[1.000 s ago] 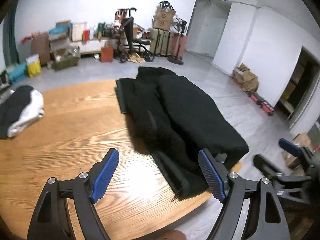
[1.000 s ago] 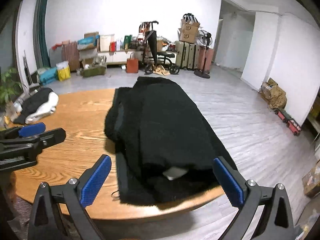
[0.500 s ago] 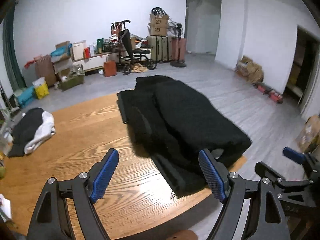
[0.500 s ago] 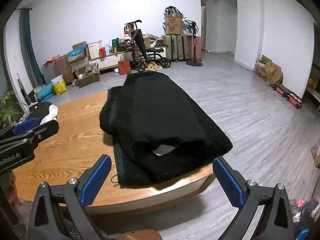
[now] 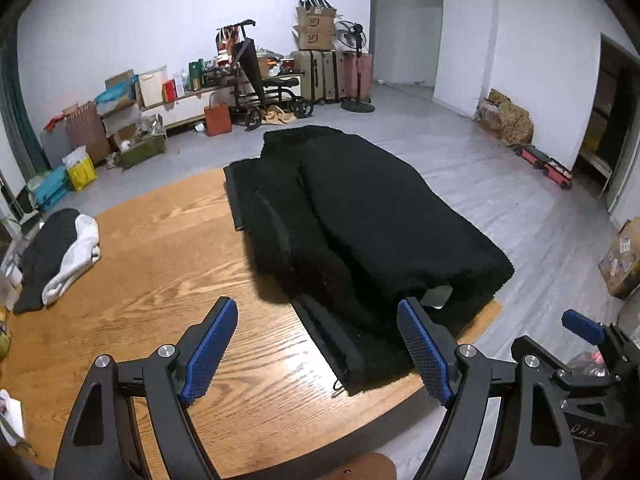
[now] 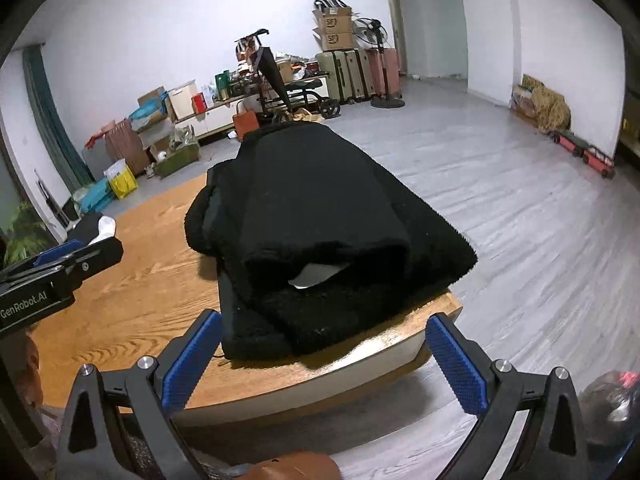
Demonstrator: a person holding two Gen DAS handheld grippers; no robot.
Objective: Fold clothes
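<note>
Fleece garment [image 5: 360, 232], black and folded lengthwise, is lying along the desk [image 5: 160, 280] edge. Left tool [image 5: 316, 348] and right tool [image 6: 324, 356] are hovering wide open, gripping nothing. Next move: likely seizing the near hem for a crosswise fold.

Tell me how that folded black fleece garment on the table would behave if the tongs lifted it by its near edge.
The black fleece garment looks thick and soft, so it would likely droop and unfold, not lift as a slab. Its stacked layers suggest some bulk, probably heavyish for clothing. Its near corner overhangs the wooden table, so a push might slide it off.
</note>
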